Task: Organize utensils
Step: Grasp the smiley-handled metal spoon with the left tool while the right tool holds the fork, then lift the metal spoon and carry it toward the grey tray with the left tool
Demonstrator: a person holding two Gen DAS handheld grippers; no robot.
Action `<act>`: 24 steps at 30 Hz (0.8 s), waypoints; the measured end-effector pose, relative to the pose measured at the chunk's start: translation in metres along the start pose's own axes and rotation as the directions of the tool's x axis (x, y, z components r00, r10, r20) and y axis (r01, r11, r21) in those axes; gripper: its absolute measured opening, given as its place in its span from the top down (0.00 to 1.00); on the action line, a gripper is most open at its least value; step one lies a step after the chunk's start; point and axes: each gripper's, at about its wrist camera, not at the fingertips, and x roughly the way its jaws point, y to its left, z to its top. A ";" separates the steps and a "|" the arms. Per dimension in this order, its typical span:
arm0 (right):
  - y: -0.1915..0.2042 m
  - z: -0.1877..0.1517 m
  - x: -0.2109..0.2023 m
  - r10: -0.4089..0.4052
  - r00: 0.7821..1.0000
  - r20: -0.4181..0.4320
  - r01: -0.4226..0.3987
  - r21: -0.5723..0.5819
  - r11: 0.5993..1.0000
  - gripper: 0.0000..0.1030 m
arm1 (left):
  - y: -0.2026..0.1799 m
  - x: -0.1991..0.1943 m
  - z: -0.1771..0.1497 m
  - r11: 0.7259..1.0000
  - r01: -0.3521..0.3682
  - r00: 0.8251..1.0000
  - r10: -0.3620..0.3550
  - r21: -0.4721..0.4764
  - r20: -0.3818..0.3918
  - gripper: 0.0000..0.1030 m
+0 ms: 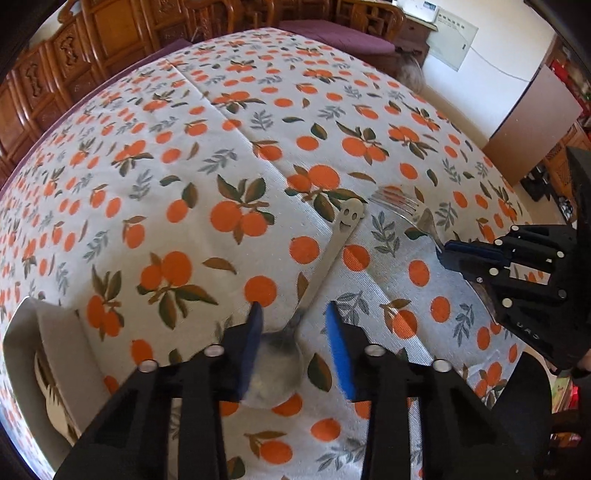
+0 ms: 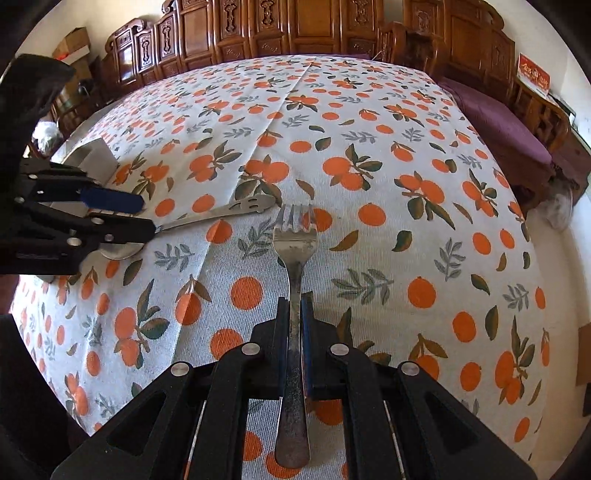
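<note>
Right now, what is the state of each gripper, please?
Left gripper: open, its fingers on either side of the spoon, not yet pressing.
Right gripper: shut on the fork.

- Spoon: dull brushed metal with a smiley cut-out handle.
- Fork: scuffed, speckled metal.
- Tablecloth: ribbed woven cloth, matt, printed with oranges.
- Cabinets: carved, glossy wood.

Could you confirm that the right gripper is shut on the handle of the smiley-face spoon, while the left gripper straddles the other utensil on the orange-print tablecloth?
Not quite: the right gripper is shut on the fork, as the right wrist view shows. The smiley-face spoon is the utensil that the left gripper straddles on the orange-print tablecloth; the rest stands.
</note>
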 end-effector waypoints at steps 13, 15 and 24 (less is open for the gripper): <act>0.000 0.000 0.000 -0.008 1.000 0.000 0.008 -0.003 1.000 0.92 | -0.010 0.015 0.007 0.995 -0.056 0.998 0.058 0.085 -0.025 0.81; -0.001 0.000 0.000 -0.003 1.000 -0.001 0.003 0.004 1.000 0.92 | -0.010 0.015 0.008 0.996 -0.041 0.999 0.044 0.078 -0.027 0.89; 0.002 0.000 0.000 -0.022 1.000 -0.001 0.022 0.008 1.000 0.91 | -0.011 0.014 0.006 0.998 -0.023 0.999 0.025 0.059 -0.026 0.95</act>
